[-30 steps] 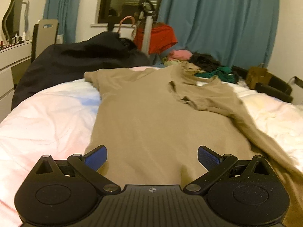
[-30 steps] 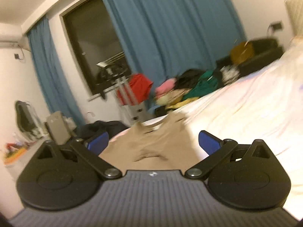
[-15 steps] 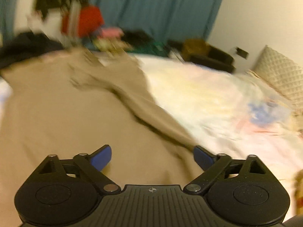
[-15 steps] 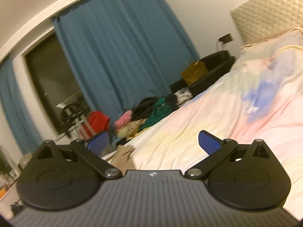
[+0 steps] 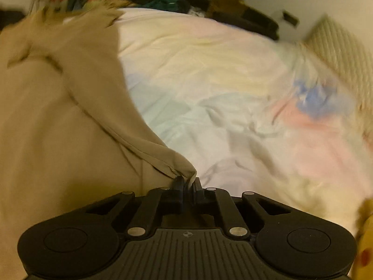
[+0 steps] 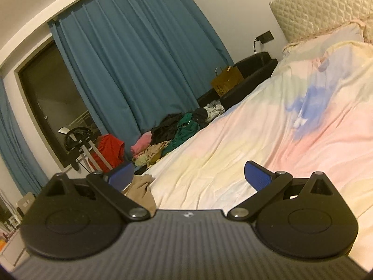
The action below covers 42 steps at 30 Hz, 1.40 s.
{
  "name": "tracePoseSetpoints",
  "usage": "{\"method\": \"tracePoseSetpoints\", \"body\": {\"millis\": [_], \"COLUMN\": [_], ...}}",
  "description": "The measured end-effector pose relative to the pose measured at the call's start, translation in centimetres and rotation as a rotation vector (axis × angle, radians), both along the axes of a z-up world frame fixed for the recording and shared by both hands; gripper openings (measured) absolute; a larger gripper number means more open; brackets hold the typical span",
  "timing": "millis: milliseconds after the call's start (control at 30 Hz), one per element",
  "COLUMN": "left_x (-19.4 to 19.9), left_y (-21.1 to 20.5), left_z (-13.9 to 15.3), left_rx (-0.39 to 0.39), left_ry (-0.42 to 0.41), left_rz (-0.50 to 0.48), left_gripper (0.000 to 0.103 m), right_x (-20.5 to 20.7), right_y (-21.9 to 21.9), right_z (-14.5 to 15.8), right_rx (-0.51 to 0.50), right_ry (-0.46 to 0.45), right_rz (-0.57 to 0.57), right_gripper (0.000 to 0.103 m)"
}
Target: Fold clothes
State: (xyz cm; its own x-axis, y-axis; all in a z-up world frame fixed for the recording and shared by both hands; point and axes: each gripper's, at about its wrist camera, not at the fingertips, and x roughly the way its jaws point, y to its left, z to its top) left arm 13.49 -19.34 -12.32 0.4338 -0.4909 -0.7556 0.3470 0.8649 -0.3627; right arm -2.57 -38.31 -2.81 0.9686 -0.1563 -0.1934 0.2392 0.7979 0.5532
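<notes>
A tan T-shirt lies spread over the left half of the bed in the left wrist view, its right side folded into a long ridge. My left gripper is shut on the lower corner of that ridge, and the cloth bunches up between the fingers. In the right wrist view only a small crumpled bit of the tan T-shirt shows near the left finger. My right gripper is open above the bed with nothing between its blue pads.
The pastel duvet covers the bed to the right of the shirt. A pile of clothes lies at the far edge, beside a black chair with a brown paper bag. A quilted headboard stands at the right.
My left gripper swung right along the shirt's lower edge and went from open to shut on its corner. The right gripper turned right, away from the shirt toward the headboard, staying open.
</notes>
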Motion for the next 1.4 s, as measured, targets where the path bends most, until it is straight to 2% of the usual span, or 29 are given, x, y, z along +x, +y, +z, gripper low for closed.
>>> {"method": "tracePoseSetpoints", "body": {"millis": [67, 233, 400, 533, 633, 733, 800, 900, 1000, 1067, 1200, 1233, 1300, 1333, 1367, 1400], "left_x": [0.3, 0.3, 0.4, -0.5, -1.2, -1.9, -2.4, -3.1, -3.9, -4.1, -4.1, -4.1, -4.2, -4.4, -4.5, -4.6], "left_y": [2.4, 9.7, 17.1, 18.3, 19.1, 19.9, 20.4, 21.1, 21.9, 22.3, 23.7, 24.0, 24.5, 24.7, 24.9, 25.2], "left_z": [0.2, 0.7, 1.1, 1.6, 2.0, 2.4, 2.7, 3.1, 3.8, 4.0, 4.4, 4.4, 4.5, 4.5, 4.5, 4.6], "left_rx": [-0.064, -0.156, -0.248, -0.235, -0.221, -0.207, -0.197, -0.183, -0.145, -0.145, -0.178, -0.181, -0.186, -0.189, -0.191, -0.194], "left_ry": [0.036, 0.081, 0.127, 0.102, 0.08, 0.059, 0.045, 0.023, -0.021, -0.02, -0.009, -0.008, -0.008, -0.008, -0.008, -0.008], "left_rz": [0.029, 0.113, 0.198, 0.203, 0.204, 0.205, 0.205, 0.206, 0.213, 0.226, 0.251, 0.256, 0.265, 0.269, 0.273, 0.278], "left_gripper": [0.006, 0.005, 0.006, 0.006, 0.01, 0.03, 0.052, 0.066, 0.071, 0.071, 0.071, 0.071, 0.071, 0.071, 0.071, 0.071], "right_x": [0.1, 0.7, 1.4, 1.9, 3.2, 5.4, 6.8, 8.7, 10.5, 11.7, 12.2, 12.1, 11.9, 11.9, 11.9, 11.6], "right_y": [0.1, 0.7, 1.3, 2.7, 3.9, 5.6, 6.7, 8.3, 9.9, 10.2, 11.4, 11.9, 12.8, 13.3, 13.7, 14.0], "right_z": [0.0, -0.1, -0.2, -0.1, -0.5, -2.1, -3.8, -6.1, -8.0, -9.4, -10.0, -10.0, -9.9, -9.9, -9.8, -9.6], "right_rx": [0.005, -0.043, -0.024, -0.072, -0.095, -0.052, 0.025, 0.068, 0.029, 0.058, 0.061, 0.063, 0.065, 0.033, 0.001, -0.043], "right_ry": [0.004, 0.06, 0.101, 0.138, 0.197, 0.286, 0.358, 0.477, 0.596, 0.656, 0.65, 0.641, 0.624, 0.634, 0.645, 0.656], "right_rz": [0.008, 0.008, 0.042, 0.073, 0.174, 0.39, 0.51, 0.565, 0.58, 0.586, 0.626, 0.658, 0.72, 0.724, 0.727, 0.706], "right_gripper": [0.103, 0.103, 0.103, 0.103, 0.103, 0.103, 0.102, 0.102, 0.102, 0.102, 0.103, 0.101, 0.074, 0.071, 0.061, 0.041]}}
